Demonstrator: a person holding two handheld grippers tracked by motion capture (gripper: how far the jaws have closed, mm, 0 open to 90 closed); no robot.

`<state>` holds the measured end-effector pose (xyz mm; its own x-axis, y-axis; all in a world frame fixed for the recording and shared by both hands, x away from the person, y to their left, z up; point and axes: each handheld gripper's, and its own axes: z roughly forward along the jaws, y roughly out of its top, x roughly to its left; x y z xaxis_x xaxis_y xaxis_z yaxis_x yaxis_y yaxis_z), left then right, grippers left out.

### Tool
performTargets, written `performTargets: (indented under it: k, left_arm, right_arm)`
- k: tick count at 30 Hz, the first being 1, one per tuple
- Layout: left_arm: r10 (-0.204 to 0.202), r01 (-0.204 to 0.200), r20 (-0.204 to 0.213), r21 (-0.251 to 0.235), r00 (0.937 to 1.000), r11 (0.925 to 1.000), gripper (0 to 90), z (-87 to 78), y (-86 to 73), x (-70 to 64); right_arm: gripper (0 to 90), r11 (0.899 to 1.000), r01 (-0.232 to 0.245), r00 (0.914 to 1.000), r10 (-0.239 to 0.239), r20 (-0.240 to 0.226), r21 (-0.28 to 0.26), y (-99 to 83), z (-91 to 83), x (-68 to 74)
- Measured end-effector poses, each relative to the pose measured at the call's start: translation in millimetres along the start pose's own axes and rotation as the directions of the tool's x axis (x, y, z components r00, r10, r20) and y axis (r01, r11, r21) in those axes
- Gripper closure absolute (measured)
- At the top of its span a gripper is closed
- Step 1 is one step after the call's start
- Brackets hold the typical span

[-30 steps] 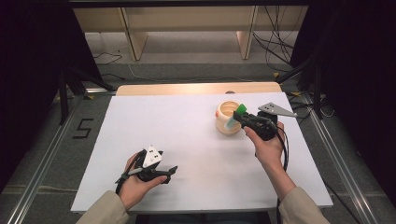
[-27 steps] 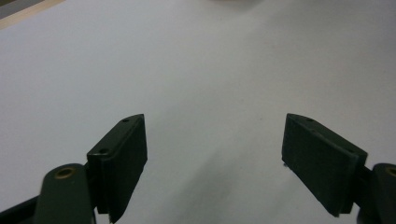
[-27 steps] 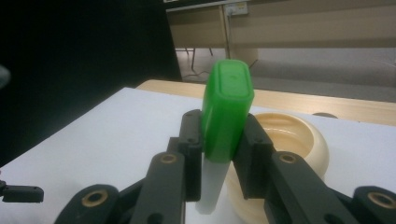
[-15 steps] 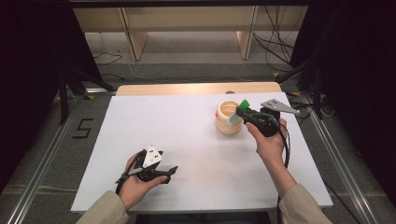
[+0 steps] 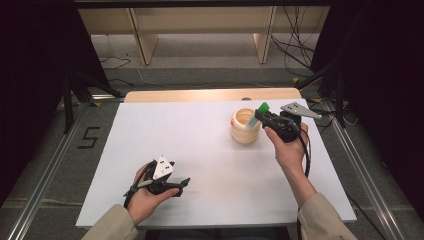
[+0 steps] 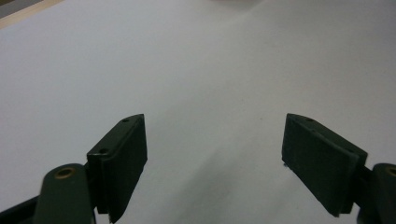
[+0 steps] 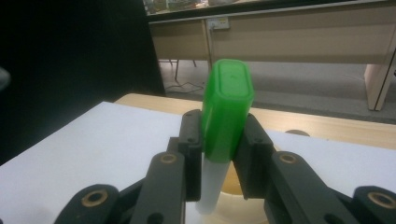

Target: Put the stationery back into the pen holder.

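A cream ribbed holder cup [image 5: 245,127] stands on the white table [image 5: 200,145], right of centre. My right gripper [image 5: 263,116] hovers just above the cup's right rim, shut on a marker with a green cap [image 5: 262,108] and a white barrel. In the right gripper view the green cap [image 7: 227,105] sticks up between the jaws, the white barrel [image 7: 212,186] points down toward the cup's opening [image 7: 233,199]. My left gripper [image 5: 181,185] rests low at the table's front left, open; in the left gripper view its fingers [image 6: 122,161] stand wide apart over bare white surface.
A wooden strip [image 5: 210,95] runs along the table's far edge. Beyond it are desk legs [image 5: 145,40] and cables on the floor. Metal rails [image 5: 45,170] flank the table on both sides.
My right gripper has shifted slightly right and back with the marker, tilting it more upright over the cup's rim. The left gripper has stayed put.
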<state>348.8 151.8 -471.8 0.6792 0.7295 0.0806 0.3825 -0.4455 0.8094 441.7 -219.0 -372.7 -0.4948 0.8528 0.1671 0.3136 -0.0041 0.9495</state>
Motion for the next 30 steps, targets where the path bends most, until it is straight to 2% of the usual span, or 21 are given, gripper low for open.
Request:
performTargets:
  k: [22, 30]
  left_arm:
    - [0.002, -0.002, 0.003, 0.004, 1.0, 1.0, 22.5, 0.8, -0.3, -0.2]
    - [0.001, -0.001, 0.006, 0.006, 1.0, 1.0, 22.6, 1.3, -0.7, -1.1]
  right_arm:
    - [74.7, 0.999, 0.043, 0.9971, -0.042, 0.064, -0.015, 0.2, 17.0, -8.0]
    - [74.7, 0.998, 0.064, 0.9945, -0.064, 0.083, 0.002, -4.4, 25.5, -11.4]
